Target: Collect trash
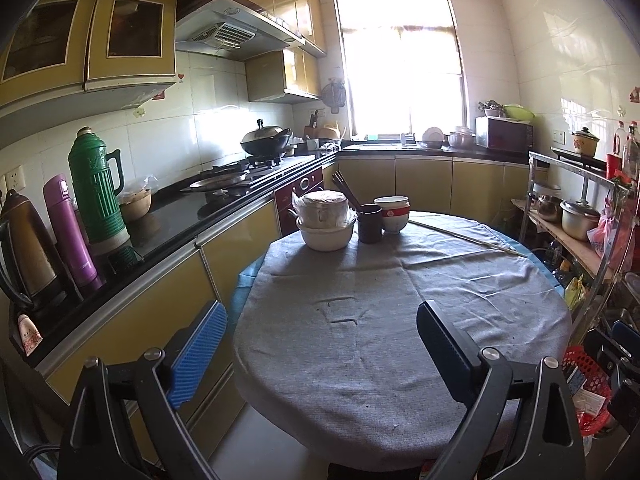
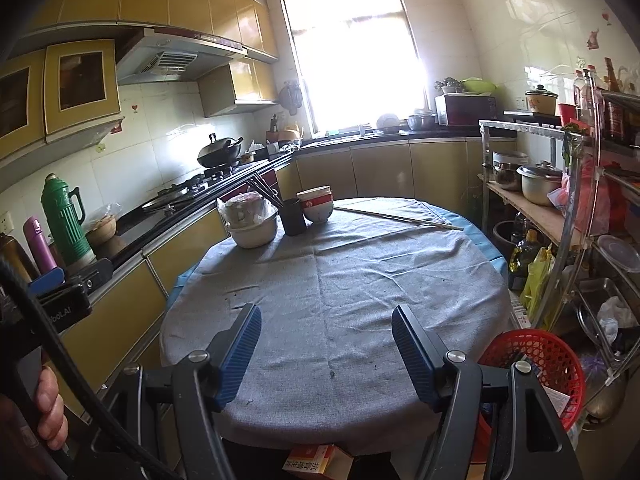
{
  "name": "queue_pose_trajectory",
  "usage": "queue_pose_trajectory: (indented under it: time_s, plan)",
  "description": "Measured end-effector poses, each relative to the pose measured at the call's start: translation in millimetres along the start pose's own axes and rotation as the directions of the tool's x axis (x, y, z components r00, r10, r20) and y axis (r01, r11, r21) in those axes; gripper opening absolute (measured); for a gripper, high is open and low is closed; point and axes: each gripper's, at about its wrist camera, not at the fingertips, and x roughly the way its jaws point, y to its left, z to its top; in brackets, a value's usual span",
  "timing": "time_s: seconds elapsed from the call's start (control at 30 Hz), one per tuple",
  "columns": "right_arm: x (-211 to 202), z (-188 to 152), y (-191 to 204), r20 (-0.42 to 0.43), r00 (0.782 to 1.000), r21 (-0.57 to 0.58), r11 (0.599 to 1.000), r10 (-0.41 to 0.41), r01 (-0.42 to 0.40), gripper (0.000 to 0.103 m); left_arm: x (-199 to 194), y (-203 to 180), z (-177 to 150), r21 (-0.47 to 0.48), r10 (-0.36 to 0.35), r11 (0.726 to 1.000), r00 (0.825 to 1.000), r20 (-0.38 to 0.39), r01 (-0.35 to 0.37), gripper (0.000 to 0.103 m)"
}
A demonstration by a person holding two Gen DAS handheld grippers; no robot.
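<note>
A round table under a grey cloth [image 1: 380, 320] [image 2: 340, 300] fills the middle of both views. My left gripper [image 1: 320, 320] is open and empty above the table's near left edge. My right gripper [image 2: 326, 324] is open and empty above the near edge. A red mesh basket [image 2: 536, 364] [image 1: 584, 384] with papers inside stands right of the table. An orange and red carton [image 2: 316, 460] lies below the table's front edge. Small dark crumbs dot the cloth [image 2: 331, 374]. The left gripper also shows at the left edge of the right wrist view [image 2: 60, 280].
At the table's far side stand stacked white bowls with a plastic bag [image 1: 326, 220], a dark cup of chopsticks [image 1: 369, 222], a red and white bowl [image 1: 393, 212] and a long stick [image 1: 464, 236]. A counter with flasks [image 1: 96, 188] runs left. A metal rack [image 2: 560, 208] stands right.
</note>
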Motion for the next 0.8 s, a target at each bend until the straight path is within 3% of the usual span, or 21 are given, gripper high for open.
queue_pose_trajectory:
  time_s: [0.8]
  plan:
    - [5.2,-3.3,2.3,-0.019,1.0,-0.011,1.0,0.006,-0.006,0.071,3.4,0.3,-0.8,-0.005,-0.001,1.0,1.0,-0.01,0.001,0.096]
